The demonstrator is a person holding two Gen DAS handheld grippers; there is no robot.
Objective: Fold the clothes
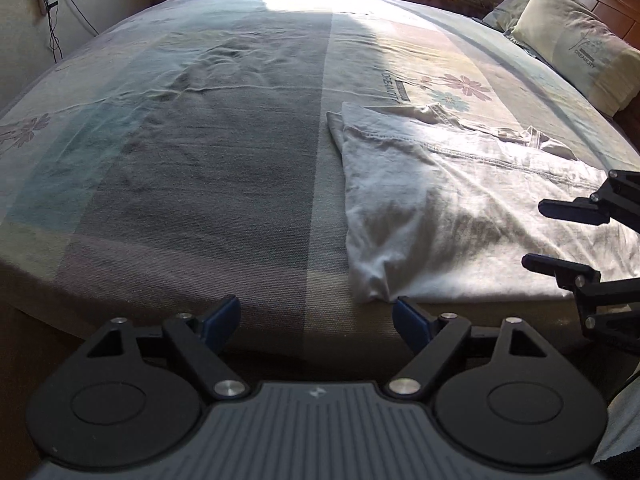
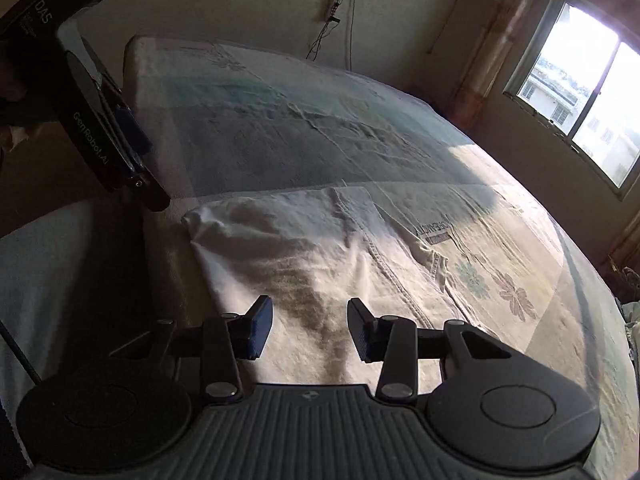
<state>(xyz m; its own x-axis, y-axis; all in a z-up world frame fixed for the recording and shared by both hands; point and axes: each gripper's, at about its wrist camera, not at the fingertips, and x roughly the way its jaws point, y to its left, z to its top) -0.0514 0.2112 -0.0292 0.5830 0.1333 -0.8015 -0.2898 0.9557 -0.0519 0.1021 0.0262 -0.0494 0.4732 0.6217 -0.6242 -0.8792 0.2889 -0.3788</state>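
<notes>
Clothes here come to one white garment [image 1: 440, 208], lying on the bed [image 1: 192, 152] near its front edge, already doubled over at least once with a stitched hem across its top. Left claw [image 1: 316, 316] hangs spread and empty by the garment's near corner; right claw [image 2: 310, 330] hovers spread and empty over its middle. Whether another fold is due or this is the finished bundle, I cannot tell. One pillow [image 1: 576, 40], two claws.

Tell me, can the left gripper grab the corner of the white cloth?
Probably yes. The left gripper is open, the white cloth has its near corner just beyond one of the fingers, and nothing lies between.
</notes>
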